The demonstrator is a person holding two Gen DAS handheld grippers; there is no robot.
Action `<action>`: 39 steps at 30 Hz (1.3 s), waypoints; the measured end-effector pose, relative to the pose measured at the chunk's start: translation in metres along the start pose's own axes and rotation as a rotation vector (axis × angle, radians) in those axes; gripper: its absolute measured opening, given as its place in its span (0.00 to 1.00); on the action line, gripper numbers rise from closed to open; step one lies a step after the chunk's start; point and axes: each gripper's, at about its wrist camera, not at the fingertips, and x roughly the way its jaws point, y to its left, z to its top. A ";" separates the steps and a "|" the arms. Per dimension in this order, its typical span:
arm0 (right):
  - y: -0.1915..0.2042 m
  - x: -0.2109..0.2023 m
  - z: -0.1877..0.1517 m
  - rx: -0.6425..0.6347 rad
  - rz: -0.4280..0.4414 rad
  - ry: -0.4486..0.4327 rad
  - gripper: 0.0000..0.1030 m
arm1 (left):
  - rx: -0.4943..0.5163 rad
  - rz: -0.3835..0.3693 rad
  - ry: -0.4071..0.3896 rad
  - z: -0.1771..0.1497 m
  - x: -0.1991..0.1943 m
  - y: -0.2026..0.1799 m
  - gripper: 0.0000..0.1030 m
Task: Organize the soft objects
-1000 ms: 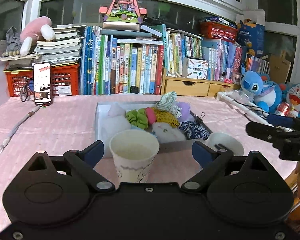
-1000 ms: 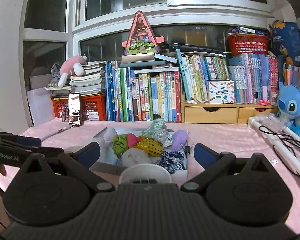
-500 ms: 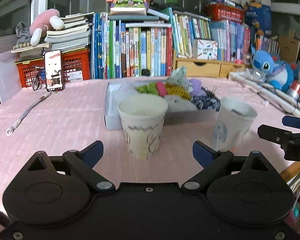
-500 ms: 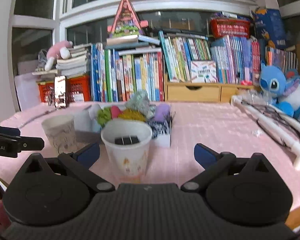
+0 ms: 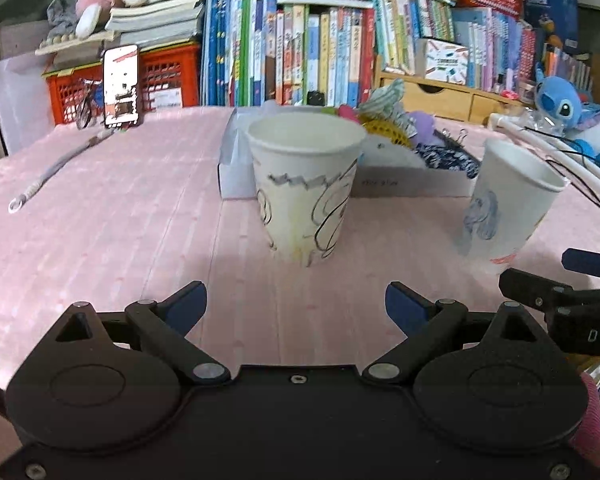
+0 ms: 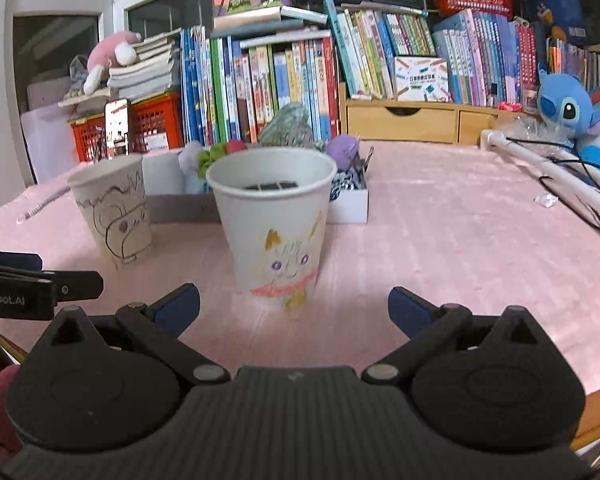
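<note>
A white tray (image 5: 412,184) of several soft hair ties and scrunchies (image 5: 388,130) sits mid-table; it also shows in the right wrist view (image 6: 350,208). A scribbled paper cup (image 5: 306,192) stands in front of my left gripper (image 5: 296,306), which is open and empty, a short way back from it. A cat-drawing paper cup (image 6: 274,224) holding a dark clip stands in front of my right gripper (image 6: 294,306), also open and empty. Each cup shows in the other view too: the cat cup (image 5: 508,204) and the scribbled cup (image 6: 112,210).
A pink cloth covers the table (image 5: 120,208). A phone (image 5: 120,86) leans on a red crate at back left, with a cord (image 5: 56,170) lying near it. Books line the back. A blue plush (image 6: 572,120) and white tubes with cables (image 6: 560,174) lie at right.
Both grippers have pulled back and dropped lower toward the table's near edge. The cups now stand farther ahead of the fingers, seen from the side. Both grippers stay open.
</note>
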 end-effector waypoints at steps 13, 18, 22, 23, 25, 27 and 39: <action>0.008 0.017 -0.008 -0.047 -0.059 0.050 1.00 | -0.004 0.049 0.004 -0.009 0.019 0.000 0.97; 0.009 0.019 -0.008 -0.051 -0.058 0.052 1.00 | 0.005 0.047 0.007 -0.009 0.021 -0.002 0.99; 0.009 0.019 -0.008 -0.049 -0.062 0.047 1.00 | 0.005 0.049 0.009 -0.008 0.022 -0.002 1.00; 0.009 0.019 -0.008 -0.048 -0.063 0.045 1.00 | 0.006 0.049 0.009 -0.008 0.023 -0.002 1.00; 0.009 0.020 -0.008 -0.048 -0.063 0.045 1.00 | 0.005 0.048 0.009 -0.008 0.023 -0.002 1.00; 0.009 0.020 -0.008 -0.049 -0.063 0.046 1.00 | 0.005 0.049 0.010 -0.008 0.023 -0.002 1.00; 0.009 0.020 -0.008 -0.048 -0.063 0.049 1.00 | 0.008 0.048 0.021 -0.008 0.024 -0.002 1.00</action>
